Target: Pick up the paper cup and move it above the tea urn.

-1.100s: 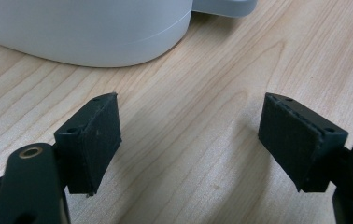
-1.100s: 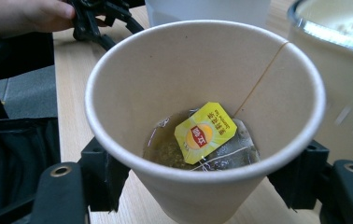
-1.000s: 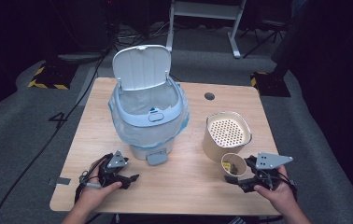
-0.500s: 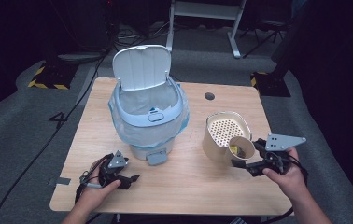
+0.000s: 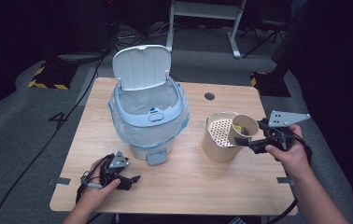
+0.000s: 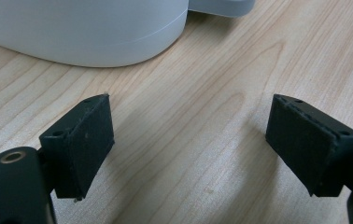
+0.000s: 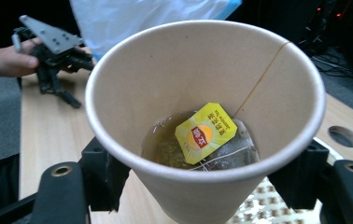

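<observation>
My right gripper (image 5: 248,140) is shut on a tan paper cup (image 5: 243,128) and holds it tilted over a beige canister (image 5: 214,148) with a perforated strainer (image 5: 220,129) in its top. In the right gripper view the jaws of that gripper (image 7: 202,189) clamp both sides of the cup (image 7: 202,74). A wet tea bag with a yellow tag (image 7: 205,134) lies at the cup's bottom. My left gripper (image 5: 130,180) rests on the table near its front left. Its jaws (image 6: 188,140) have just been opening and stand wide with only bare wood between them.
A pale blue pedal bin (image 5: 149,116) lined with a bag stands mid-table, its lid (image 5: 142,65) raised and its pedal (image 5: 157,157) facing me. The bin's base (image 6: 81,32) sits just beyond the left jaws. A cable hole (image 5: 209,96) marks the wooden table (image 5: 202,186).
My right hand has lifted the cup from the table and carried it up over the beige canister. The left hand has stayed in place.
</observation>
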The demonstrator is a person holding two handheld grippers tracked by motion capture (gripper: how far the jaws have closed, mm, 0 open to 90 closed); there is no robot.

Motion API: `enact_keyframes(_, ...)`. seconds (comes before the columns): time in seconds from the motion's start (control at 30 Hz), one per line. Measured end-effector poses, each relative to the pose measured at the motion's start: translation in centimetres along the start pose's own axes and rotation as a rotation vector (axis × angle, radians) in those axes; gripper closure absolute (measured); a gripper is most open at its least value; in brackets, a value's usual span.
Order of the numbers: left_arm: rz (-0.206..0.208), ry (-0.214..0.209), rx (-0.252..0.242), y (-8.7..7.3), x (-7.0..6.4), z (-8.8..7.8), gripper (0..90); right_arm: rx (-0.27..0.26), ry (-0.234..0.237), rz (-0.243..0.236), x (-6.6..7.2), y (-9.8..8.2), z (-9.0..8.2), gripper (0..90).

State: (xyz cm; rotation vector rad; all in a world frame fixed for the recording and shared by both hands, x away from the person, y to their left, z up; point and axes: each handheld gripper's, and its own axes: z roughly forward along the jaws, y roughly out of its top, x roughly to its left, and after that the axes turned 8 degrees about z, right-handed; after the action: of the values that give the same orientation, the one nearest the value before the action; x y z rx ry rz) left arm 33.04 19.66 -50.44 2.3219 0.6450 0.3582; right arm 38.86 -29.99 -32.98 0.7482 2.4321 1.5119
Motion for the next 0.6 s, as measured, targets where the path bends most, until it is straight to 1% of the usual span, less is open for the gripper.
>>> enact_keyframes(0.1,0.000,0.000,0.000,0.0,0.0,0.0,15.5,-0.007,-0.016,0.006,-0.9,0.7,0.1,30.7)
enact_keyframes(0.23,0.001,0.000,0.000,0.0,0.0,0.0,15.5,-0.003,-0.042,0.015,-2.2,1.4,0.4,30.7)
enact_keyframes(0.47,0.001,0.001,0.000,0.0,0.0,0.0,15.5,-0.012,-0.061,0.020,-4.3,1.9,1.3,30.6)
enact_keyframes(0.6,0.001,0.001,0.000,0.0,0.0,0.0,15.5,-0.009,-0.084,0.018,-5.3,2.1,1.8,30.6)
